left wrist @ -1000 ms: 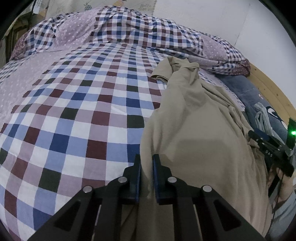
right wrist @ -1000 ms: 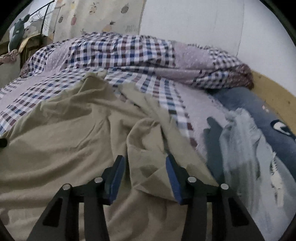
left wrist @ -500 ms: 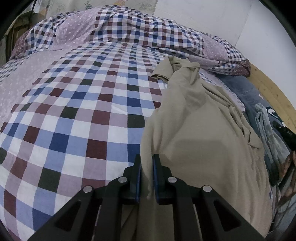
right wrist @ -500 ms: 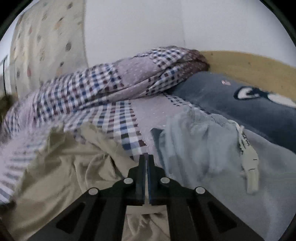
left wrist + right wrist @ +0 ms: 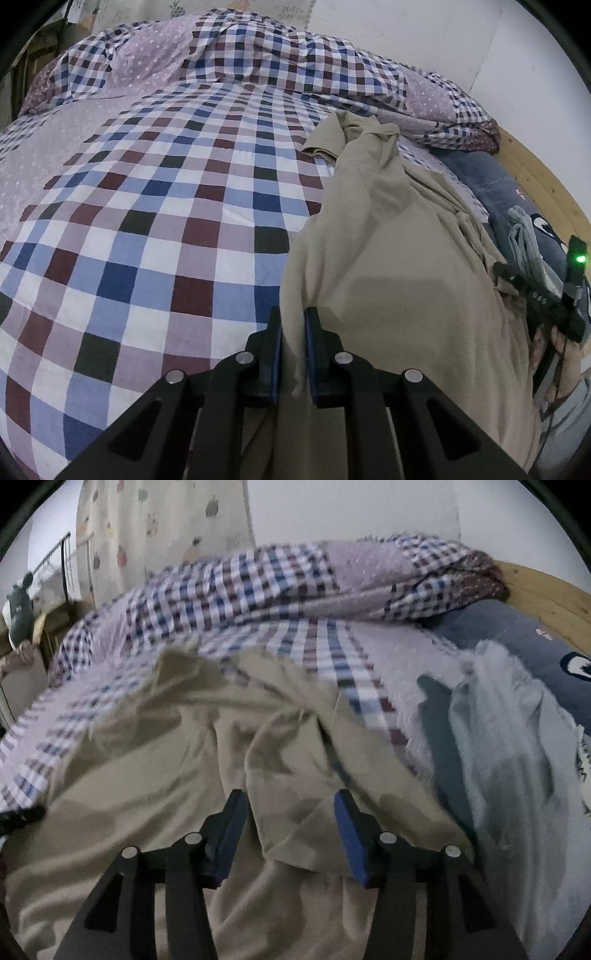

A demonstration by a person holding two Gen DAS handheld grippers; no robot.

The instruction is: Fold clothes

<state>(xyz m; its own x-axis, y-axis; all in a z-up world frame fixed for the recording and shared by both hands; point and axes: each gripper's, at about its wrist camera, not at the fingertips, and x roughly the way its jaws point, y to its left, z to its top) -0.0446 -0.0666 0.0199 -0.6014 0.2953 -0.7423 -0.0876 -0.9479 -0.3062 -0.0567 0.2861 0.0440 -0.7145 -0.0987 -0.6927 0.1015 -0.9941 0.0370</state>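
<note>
On the bed, both tongs low over one garment:
Left gripper point(image 5: 293, 325): jaws nearly closed, blue pads pinching a raised fold at the left edge of the beige garment point(image 5: 399, 266); cloth runs up between the pads.
Right gripper point(image 5: 290, 812): jaws opening, standing apart; a loose flap of the beige cloth lies between them, pads not pressing on it. View is blurred.
Right gripper seen from the left wrist point(image 5: 543, 295): black body at the far right edge of the beige cloth, green light lit on it, a hand point(image 5: 557, 354) and grey sleeve behind.
Beige garment, place: spread lengthwise down the right half of the bed, rumpled; its far end bunches into a knot-like twist near the piled quilt. In the right wrist view point(image 5: 184, 746) it fills the lower left, creased in several ridges.
Checked bedspread point(image 5: 155, 221): blue, maroon and white squares, bare to the left of the garment.
Piled quilt point(image 5: 280, 55): same check with lilac dotted patches, heaped along the wall.
Pale grey-blue garment point(image 5: 517, 746): crumpled just right of the beige one, partly on a dark blue pillow point(image 5: 509, 627).
Wooden bed frame point(image 5: 546, 590): at the right edge, beyond the pillow.
Fruit-print curtain point(image 5: 159, 546): back left.
Stuffed toy point(image 5: 18, 609): far left, beside a metal rail.
</note>
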